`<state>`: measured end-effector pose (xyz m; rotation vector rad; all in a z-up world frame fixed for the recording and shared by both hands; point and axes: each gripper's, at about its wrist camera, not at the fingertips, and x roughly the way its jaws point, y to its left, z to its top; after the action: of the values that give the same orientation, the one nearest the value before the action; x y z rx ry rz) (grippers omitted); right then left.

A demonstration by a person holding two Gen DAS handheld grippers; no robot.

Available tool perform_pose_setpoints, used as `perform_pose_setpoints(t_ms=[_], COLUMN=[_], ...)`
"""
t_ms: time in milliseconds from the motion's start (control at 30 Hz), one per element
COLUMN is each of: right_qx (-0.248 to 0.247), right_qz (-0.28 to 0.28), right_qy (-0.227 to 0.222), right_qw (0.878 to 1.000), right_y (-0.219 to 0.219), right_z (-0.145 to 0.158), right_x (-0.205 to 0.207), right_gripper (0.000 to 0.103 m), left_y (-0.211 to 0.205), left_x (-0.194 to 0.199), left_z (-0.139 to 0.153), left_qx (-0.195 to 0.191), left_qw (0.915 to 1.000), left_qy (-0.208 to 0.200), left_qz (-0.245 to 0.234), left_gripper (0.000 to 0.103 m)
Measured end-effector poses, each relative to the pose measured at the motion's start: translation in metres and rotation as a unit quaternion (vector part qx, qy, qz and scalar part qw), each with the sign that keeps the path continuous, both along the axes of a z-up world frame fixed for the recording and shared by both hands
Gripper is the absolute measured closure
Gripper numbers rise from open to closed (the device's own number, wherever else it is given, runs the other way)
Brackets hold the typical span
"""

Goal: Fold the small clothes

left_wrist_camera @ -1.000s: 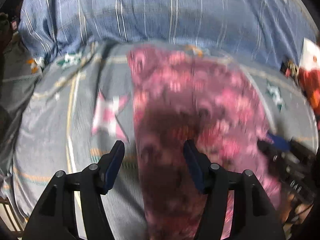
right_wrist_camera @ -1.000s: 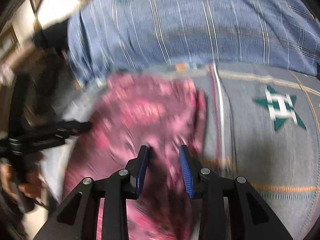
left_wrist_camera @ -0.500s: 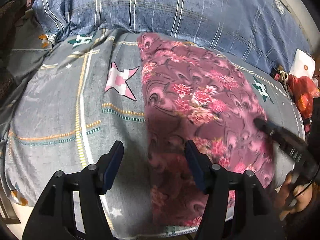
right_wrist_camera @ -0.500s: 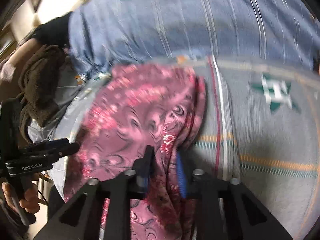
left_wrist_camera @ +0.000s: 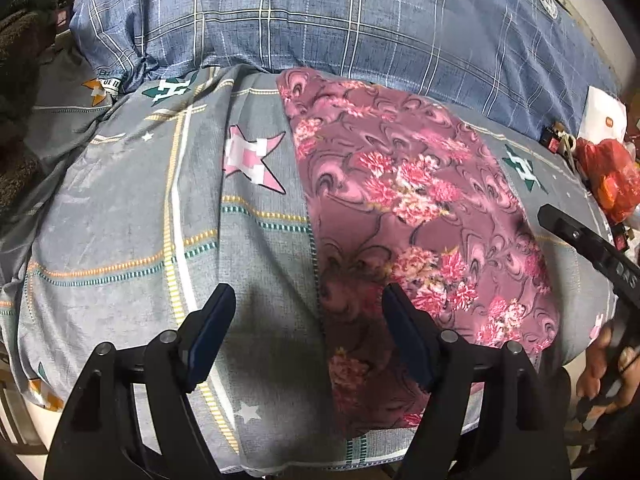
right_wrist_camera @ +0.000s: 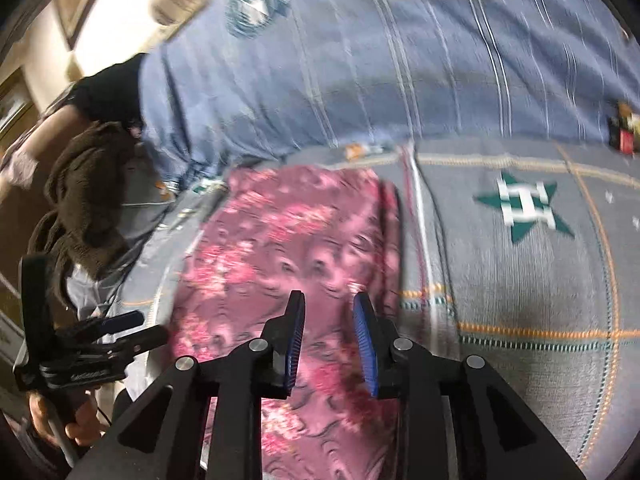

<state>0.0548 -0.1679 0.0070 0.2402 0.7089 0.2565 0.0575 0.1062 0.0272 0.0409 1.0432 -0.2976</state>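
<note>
A pink and maroon floral garment [left_wrist_camera: 404, 216] lies flat in a long folded strip on the grey patterned bedsheet [left_wrist_camera: 120, 216]. My left gripper [left_wrist_camera: 308, 312] is wide open and empty above the garment's near left edge. In the right wrist view the garment [right_wrist_camera: 280, 240] lies ahead, its right edge doubled over. My right gripper [right_wrist_camera: 329, 316] is open a little and empty, just above the cloth. The right gripper also shows at the right edge of the left wrist view [left_wrist_camera: 592, 244], and the left gripper at the left of the right wrist view [right_wrist_camera: 100, 344].
A blue plaid pillow [left_wrist_camera: 340, 20] lies along the far side of the bed. A brown fuzzy cloth [right_wrist_camera: 88, 192] sits at the far left. A red bag [left_wrist_camera: 608, 172] and a white box [left_wrist_camera: 604, 116] lie at the right. The bed's near edge is just below the grippers.
My right gripper was shut on the garment's edge half a second ago and has opened and let it go. My left gripper has pulled back and stayed open.
</note>
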Motion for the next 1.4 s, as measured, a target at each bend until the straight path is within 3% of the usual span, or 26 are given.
perform_pose_setpoints(t_ms=[133,367,433,500,600,700,800,1000,1200,1267,1300,1333,1400], right_qx=[-0.052,-0.035,-0.041,-0.069,-0.028,-0.014,-0.003,0.026,0.009,-0.034,-0.037,-0.031,0.005], right_qz=[0.001,-0.002,-0.002,-0.007,-0.019,-0.031,-0.049,-0.055,-0.055,-0.051,-0.057,-0.062,-0.068], right_qy=[0.047,0.019,0.032,0.073,0.087,0.081,0.054,0.027,0.043,0.081,0.075,0.073,0.081], right_qw=[0.998,0.999,0.999,0.995,0.996,0.996,0.997,0.998,0.997,0.995,0.995,0.995,0.994], right_y=[0.014,0.006,0.006,0.006,-0.005,-0.011,-0.018,-0.020,-0.007,-0.001,-0.002,-0.004,-0.014], right_z=[-0.032,-0.007,-0.014,-0.036,-0.045,-0.036,-0.020,0.002,-0.013,-0.033,-0.037,-0.036,-0.030], right_x=[0.009,-0.008,-0.011,-0.008,-0.007,-0.007,-0.002,0.039,0.087,0.101,0.103,0.102,0.102], right_gripper=[0.077,0.076,0.075,0.074,0.065,0.065,0.062,0.064,0.065,0.066,0.062,0.059,0.062], left_y=[-0.011,-0.008,-0.009,-0.009,-0.008,-0.006,0.005,0.003,-0.020,-0.026,-0.027,-0.023,-0.019], left_x=[0.001,-0.002,-0.002,-0.002,-0.002,-0.001,0.008,0.054,0.093,0.101,0.102,0.105,0.106], left_z=[-0.022,-0.024,-0.026,-0.026,-0.026,-0.022,-0.001,0.021,-0.004,-0.021,-0.025,-0.025,-0.020], left_qx=[0.020,0.014,0.013,0.012,0.013,0.009,-0.031,-0.026,-0.019,-0.016,-0.021,-0.033,-0.050], left_qw=[0.9996,0.9996,0.9996,0.9996,0.9995,0.9995,0.9993,0.9994,0.9984,0.9975,0.9970,0.9959,0.9947], left_qy=[0.021,0.024,0.025,0.026,0.028,0.032,0.021,0.007,0.042,0.059,0.063,0.070,0.077], left_qz=[-0.002,0.001,0.003,0.003,0.002,-0.003,0.001,0.022,0.033,0.034,0.038,0.047,0.047], left_gripper=[0.026,0.026,0.026,0.026,0.025,0.026,0.026,0.026,0.026,0.021,0.015,0.014,0.015])
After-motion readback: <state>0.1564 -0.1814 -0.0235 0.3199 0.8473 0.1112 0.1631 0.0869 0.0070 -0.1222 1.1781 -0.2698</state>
